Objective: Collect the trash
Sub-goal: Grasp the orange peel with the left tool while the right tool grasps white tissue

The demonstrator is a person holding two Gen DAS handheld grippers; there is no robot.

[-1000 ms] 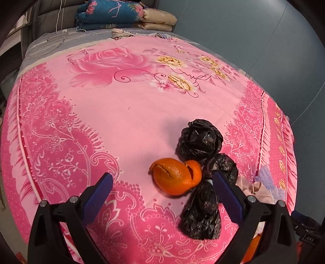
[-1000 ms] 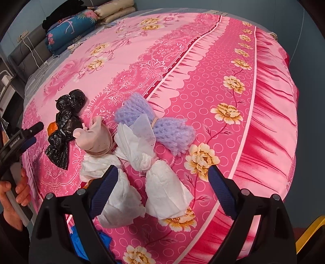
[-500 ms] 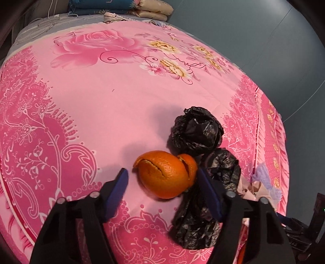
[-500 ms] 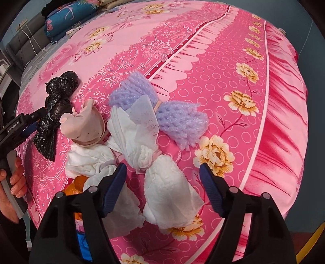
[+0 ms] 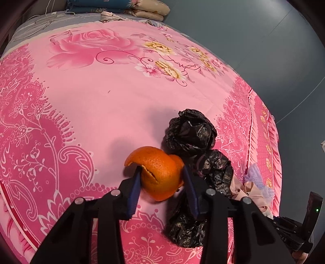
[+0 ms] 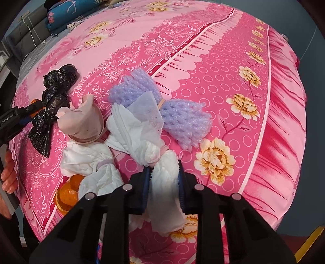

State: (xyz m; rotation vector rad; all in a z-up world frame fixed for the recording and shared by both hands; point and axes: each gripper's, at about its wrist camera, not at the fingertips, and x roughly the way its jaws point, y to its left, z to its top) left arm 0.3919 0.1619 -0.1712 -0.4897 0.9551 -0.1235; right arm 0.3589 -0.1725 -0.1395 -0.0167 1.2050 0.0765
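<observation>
My left gripper (image 5: 161, 174) is shut on an orange peel (image 5: 160, 172) that rests on the pink bedspread (image 5: 91, 97). A crumpled black plastic bag (image 5: 191, 134) lies just beyond and right of the peel. My right gripper (image 6: 163, 172) is shut on a white tissue bundle (image 6: 164, 182) near the bed's front edge. Around it lie a second white tissue wad (image 6: 89, 162), a purple foam net (image 6: 178, 115), a beige cloth wad (image 6: 83, 121), and the black bag (image 6: 54, 97). The left gripper (image 6: 18, 119) shows at the left edge.
Another orange peel piece (image 6: 69, 190) lies at the bed's edge under the tissue wad. Folded quilts and pillows (image 5: 126, 6) are stacked at the head of the bed. A grey-blue wall (image 5: 254, 40) runs along the far side. The bedspread drops off at the right (image 6: 284, 121).
Both grippers moved forward and closed. The left one closed on the orange peel; the right one closed on the white tissue bundle.
</observation>
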